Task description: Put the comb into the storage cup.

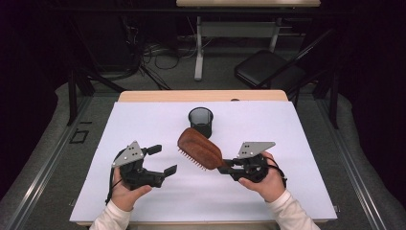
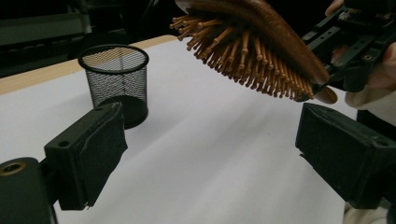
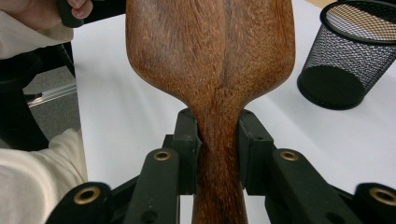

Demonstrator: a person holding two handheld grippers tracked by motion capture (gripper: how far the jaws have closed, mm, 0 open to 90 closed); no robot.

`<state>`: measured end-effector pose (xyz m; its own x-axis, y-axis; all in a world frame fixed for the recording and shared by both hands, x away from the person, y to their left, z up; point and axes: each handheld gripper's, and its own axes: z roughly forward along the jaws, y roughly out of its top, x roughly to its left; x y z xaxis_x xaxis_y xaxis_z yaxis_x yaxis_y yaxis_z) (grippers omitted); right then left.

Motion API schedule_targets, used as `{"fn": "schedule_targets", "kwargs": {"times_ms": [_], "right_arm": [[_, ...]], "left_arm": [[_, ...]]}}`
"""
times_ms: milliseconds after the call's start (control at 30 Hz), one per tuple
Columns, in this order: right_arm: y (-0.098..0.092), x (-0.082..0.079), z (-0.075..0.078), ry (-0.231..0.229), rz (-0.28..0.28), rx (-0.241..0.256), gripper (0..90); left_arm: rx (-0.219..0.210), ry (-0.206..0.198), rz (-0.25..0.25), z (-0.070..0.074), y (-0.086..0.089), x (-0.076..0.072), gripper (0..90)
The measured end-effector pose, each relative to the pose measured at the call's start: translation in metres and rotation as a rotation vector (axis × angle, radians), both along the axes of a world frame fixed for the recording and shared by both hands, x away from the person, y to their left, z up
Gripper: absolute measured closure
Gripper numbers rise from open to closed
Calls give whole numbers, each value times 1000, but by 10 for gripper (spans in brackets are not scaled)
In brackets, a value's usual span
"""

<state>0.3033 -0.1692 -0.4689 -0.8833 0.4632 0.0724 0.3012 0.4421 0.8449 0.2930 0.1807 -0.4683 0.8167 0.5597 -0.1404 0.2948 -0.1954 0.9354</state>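
Both forearms in cream sleeves come in from the near edge of the white-covered table (image 1: 143, 201). The person's left hand (image 1: 125, 192) grips the black two-jaw left gripper (image 1: 160, 160), held low over the table's left half with its grey three-cornered plate on top; its jaws stand wide apart with nothing between them, and in the left gripper view the two blocky black pads (image 2: 88, 154) frame bare white surface. The person's right hand (image 1: 263, 182) holds the black two-jaw right gripper (image 1: 225, 167), pointing toward the table's centre. Its jaws are clamped on the narrow handle of the brown oval wooden paddle hairbrush (image 1: 198, 147); the right gripper view shows the handle pinched between both pads, with the broad back rising above them, reddish-brown with visible lengthwise grain. The brush is lifted off the table, angled up toward the far left, bristle side down; the left gripper view shows rows of pale wooden pin bristles with rounded tips hanging beneath the curved back. Just beyond the brush head stands a small black wire-mesh cylindrical cup (image 1: 200, 120), upright, open top, solid dark base, resting on the white sheet near the far centre. No readable writing or labels on any item. The table's pale wood edge shows along the far side.
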Motion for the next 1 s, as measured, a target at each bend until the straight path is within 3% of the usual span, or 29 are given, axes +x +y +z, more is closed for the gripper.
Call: {"fn": "schedule_targets", "kwargs": {"times_ms": [167,433,1000], "right_arm": [[-1,0,1,-6,-4,4,723],[-1,-2,1,-45,-29,10,723],[1,-6,0,-130,-107,27,723]], "left_arm": [[-21,-2,-9,5,-2,1,84],[-53,39,-20,12,-3,3,84],[-45,95,-9,28,-13,16,83]]}}
